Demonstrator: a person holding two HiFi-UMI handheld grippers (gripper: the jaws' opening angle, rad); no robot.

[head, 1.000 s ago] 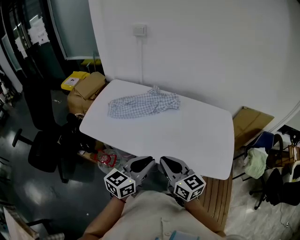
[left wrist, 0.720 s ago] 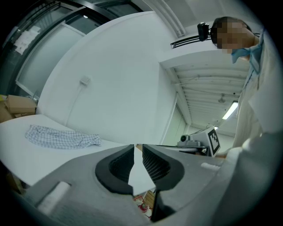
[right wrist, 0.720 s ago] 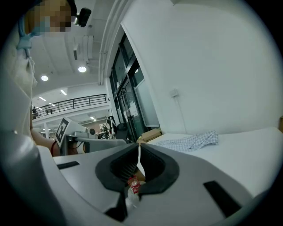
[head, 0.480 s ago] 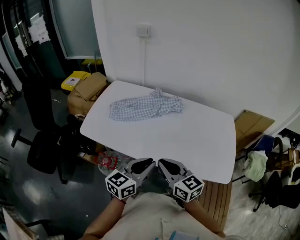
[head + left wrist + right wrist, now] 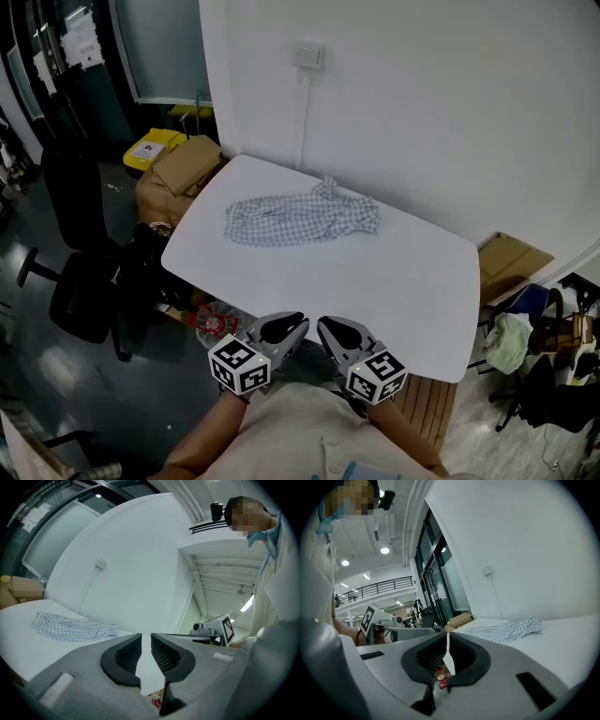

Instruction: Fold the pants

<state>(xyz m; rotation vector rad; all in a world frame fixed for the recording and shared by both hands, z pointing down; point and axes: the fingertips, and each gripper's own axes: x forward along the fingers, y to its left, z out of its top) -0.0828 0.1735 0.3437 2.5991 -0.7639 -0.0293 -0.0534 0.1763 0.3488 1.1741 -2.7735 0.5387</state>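
Observation:
The blue-and-white checked pants (image 5: pixel 302 217) lie crumpled and stretched out at the far side of the white table (image 5: pixel 375 281), close to the wall. Both grippers hang side by side in front of the table's near edge, well short of the pants. My left gripper (image 5: pixel 281 330) has a narrow gap between its jaws and nothing in it. My right gripper (image 5: pixel 330 330) has its jaws together and is empty. In the left gripper view, the left gripper (image 5: pixel 146 634) faces the pants (image 5: pixel 75 626) at far left. In the right gripper view, the right gripper (image 5: pixel 448 634) faces the pants (image 5: pixel 506 630) at far right.
Cardboard boxes (image 5: pixel 183 164) and a yellow bin (image 5: pixel 150 148) stand left of the table. A black office chair (image 5: pixel 80 291) is at the near left. Flat cardboard (image 5: pixel 511 258) and a pile of cloth (image 5: pixel 511 339) lie at the right. A wall socket (image 5: pixel 307 54) sits above the table.
Both grippers have moved together a little toward the table, and the table with the pants now shows slightly nearer. The pants lie as before.

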